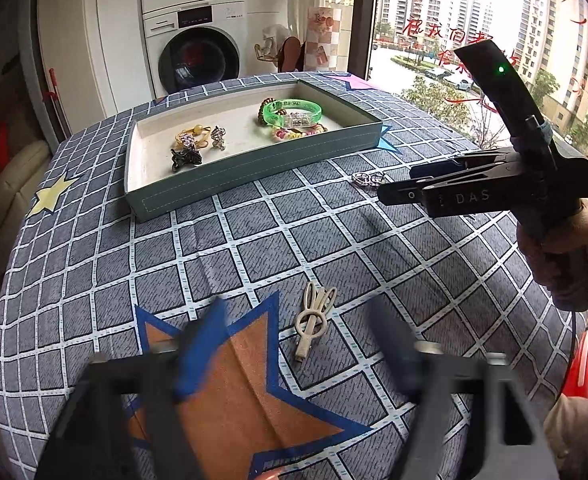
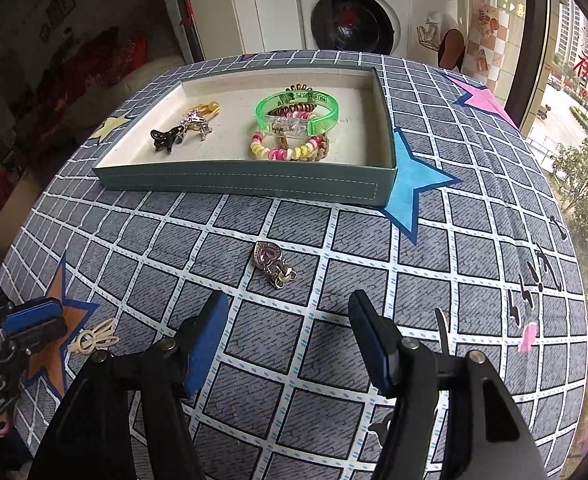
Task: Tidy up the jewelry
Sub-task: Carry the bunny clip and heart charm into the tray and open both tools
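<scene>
A grey-green tray (image 1: 229, 168) (image 2: 253, 186) at the back of the table holds a green bangle (image 1: 292, 111) (image 2: 298, 114), a beaded bracelet (image 2: 283, 152), a black clip (image 1: 183, 157) (image 2: 165, 138) and other small pieces. A cream hair clip (image 1: 313, 318) (image 2: 95, 338) lies flat on the cloth just ahead of my left gripper (image 1: 298, 320), which stands open and blurred, nothing between its fingers. A pink heart brooch (image 2: 271, 262) (image 1: 368, 179) lies on the cloth ahead of my right gripper (image 2: 287, 304), open and empty.
The table wears a grey checked cloth (image 2: 334, 360) with star patches. A washing machine (image 1: 197, 52) stands behind the table and a window (image 1: 474, 20) is at the right. A hand (image 1: 562, 256) holds the right gripper's handle.
</scene>
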Motion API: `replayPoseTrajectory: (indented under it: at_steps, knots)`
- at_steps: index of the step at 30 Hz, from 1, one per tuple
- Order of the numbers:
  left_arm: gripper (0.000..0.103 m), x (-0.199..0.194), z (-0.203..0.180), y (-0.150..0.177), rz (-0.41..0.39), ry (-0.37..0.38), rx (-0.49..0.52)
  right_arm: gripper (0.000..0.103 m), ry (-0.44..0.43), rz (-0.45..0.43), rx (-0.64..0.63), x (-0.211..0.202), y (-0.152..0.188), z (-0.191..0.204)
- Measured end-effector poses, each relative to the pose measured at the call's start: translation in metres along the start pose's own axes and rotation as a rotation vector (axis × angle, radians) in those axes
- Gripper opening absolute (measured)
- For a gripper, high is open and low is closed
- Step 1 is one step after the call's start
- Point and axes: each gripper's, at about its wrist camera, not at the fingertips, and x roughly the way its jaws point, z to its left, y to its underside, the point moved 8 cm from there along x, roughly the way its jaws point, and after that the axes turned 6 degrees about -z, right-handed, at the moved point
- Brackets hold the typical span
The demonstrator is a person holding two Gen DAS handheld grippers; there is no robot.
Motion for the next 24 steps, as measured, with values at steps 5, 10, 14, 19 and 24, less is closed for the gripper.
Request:
replayPoseTrajectory:
  at_steps: [5, 10, 14, 19, 24]
  knots:
    - [0.103, 0.015, -0.014, 0.001, -0.002, -0.024, 0.072, 0.066, 0.011, -0.003, -0.028, 0.005, -0.005, 0.002]
    - [0.093, 0.045, -0.021, 0.012, 0.061, -0.038, 0.104, 0.066, 0.011, 0.016, -0.053, 0.016, -0.009, 0.006]
    - [0.076, 0.063, -0.020, 0.020, 0.098, -0.015, 0.075, 0.065, 0.021, 0.019, -0.077, 0.023, -0.013, 0.011]
    - [0.032, 0.069, -0.025, 0.016, 0.088, 0.018, 0.041, 0.018, 0.053, 0.013, -0.103, 0.019, -0.010, 0.018]
    - [0.032, 0.064, -0.021, 0.013, 0.067, 0.054, -0.060, 0.018, 0.021, 0.011, -0.003, 0.004, -0.001, 0.013]
